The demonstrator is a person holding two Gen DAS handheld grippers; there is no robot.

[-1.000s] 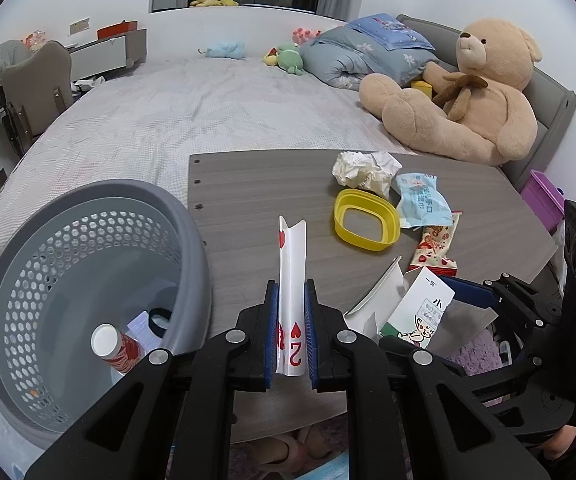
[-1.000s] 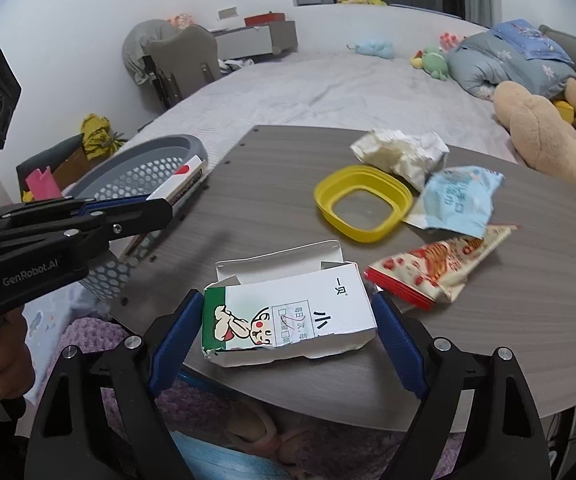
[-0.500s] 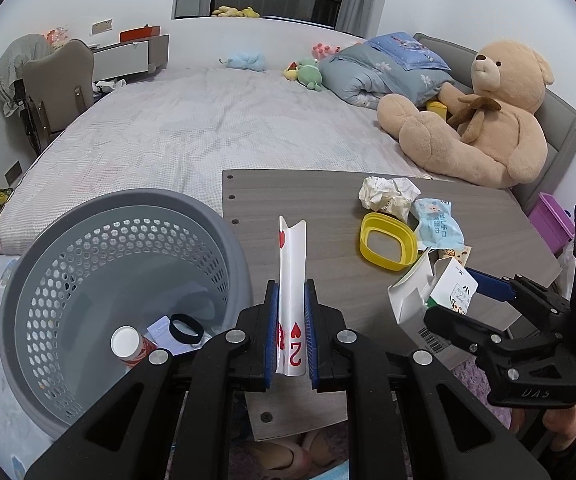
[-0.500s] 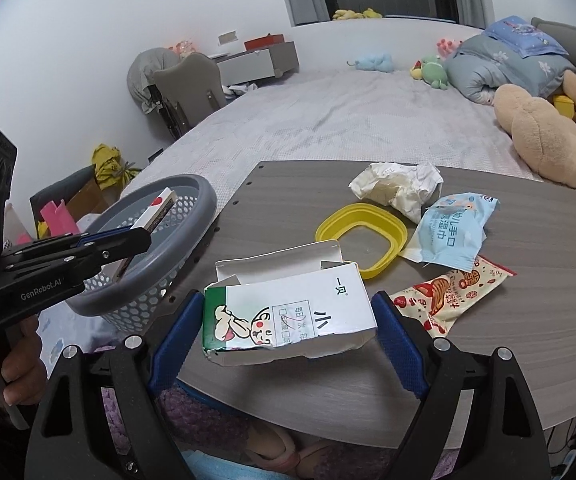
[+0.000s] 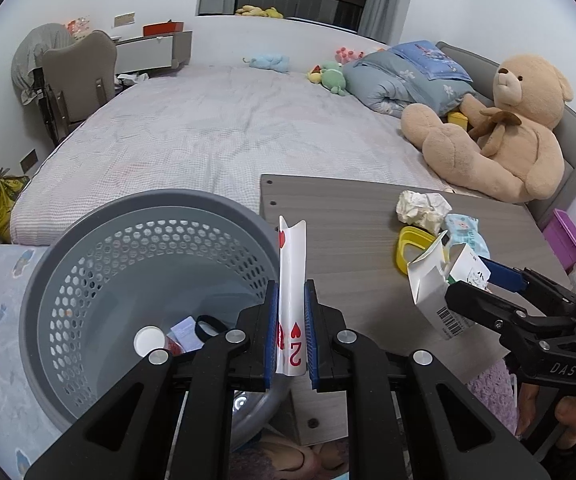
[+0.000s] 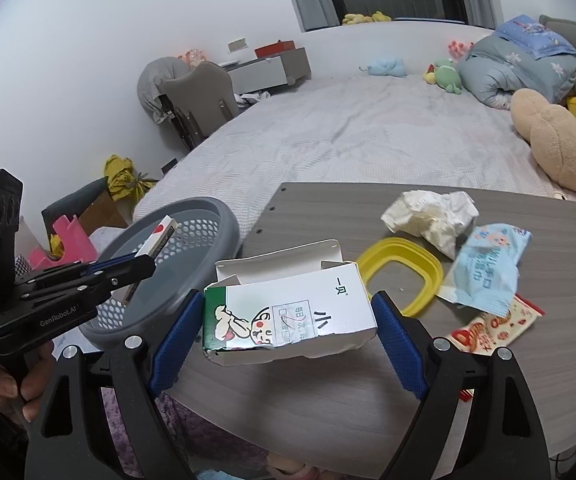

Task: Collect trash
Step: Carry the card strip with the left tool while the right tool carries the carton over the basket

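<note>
My left gripper [image 5: 291, 320] is shut on a white playing card [image 5: 292, 264] with red hearts, held upright over the right rim of the grey perforated basket [image 5: 88, 240]. In the right wrist view the card [image 6: 159, 237] hangs above the basket [image 6: 208, 216]. My right gripper [image 6: 288, 312] is shut on an open white carton [image 6: 291, 308], lifted above the grey table [image 6: 547, 360]. Crumpled paper [image 6: 427, 216], a yellow ring lid [image 6: 399, 264], a blue wipes packet [image 6: 487, 272] and a red snack wrapper [image 6: 495, 324] lie on the table.
The basket holds a white-capped bottle [image 5: 148, 340], a black ring and a paper slip. Behind the table is a bed [image 5: 228, 128] with a large teddy bear [image 5: 499, 132] and soft toys. A chair [image 5: 76, 76] stands far left.
The left gripper has carried the card leftward, from over the table to the basket's rim. The right gripper has lifted the carton off the table.
</note>
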